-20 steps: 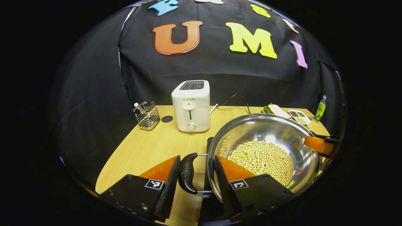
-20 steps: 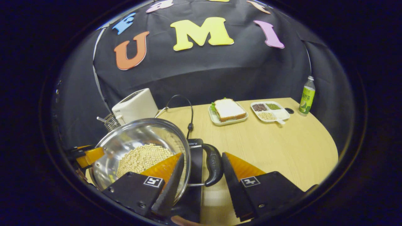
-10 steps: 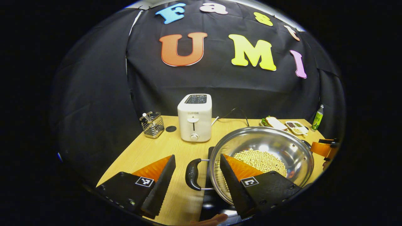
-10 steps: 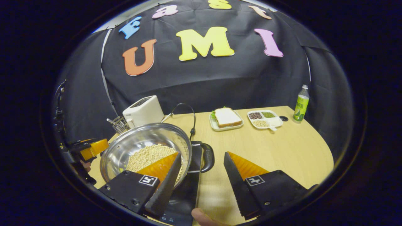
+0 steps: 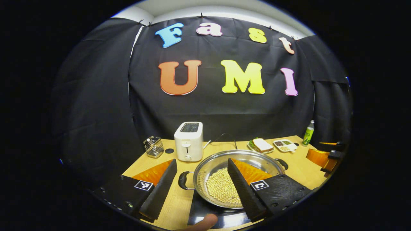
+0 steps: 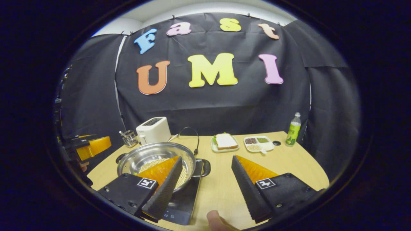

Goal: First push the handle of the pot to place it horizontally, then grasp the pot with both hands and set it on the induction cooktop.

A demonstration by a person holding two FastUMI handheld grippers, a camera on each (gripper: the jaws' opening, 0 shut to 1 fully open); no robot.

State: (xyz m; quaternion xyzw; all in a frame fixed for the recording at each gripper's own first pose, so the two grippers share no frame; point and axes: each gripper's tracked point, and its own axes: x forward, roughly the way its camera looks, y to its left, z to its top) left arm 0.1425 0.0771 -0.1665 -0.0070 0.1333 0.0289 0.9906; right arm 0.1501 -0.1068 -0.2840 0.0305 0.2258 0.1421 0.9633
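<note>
Pot [image 5: 221, 179] of beans sits on the induction cooktop [image 6: 183, 205]. Your left gripper [image 5: 202, 189] and right gripper [image 6: 205, 189] hover near it, jaws apart, gripping nothing.

Staged kitchen booth: toaster [image 5: 188, 141], induction cooktop [image 6: 179, 205], sandwich [image 6: 225, 141] on wooden table [image 6: 289, 160].

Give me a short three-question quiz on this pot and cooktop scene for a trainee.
1. True or false: the pot sits on the induction cooktop.
2. What fills the pot? A) water B) pale beans C) noodles
3. Fill in: the left gripper and the right gripper both stand ____, clear of the pot's handles.

Key: 1 true. 2 B, pale beans. 3 open; each black handle lies free beside the rim.
</note>
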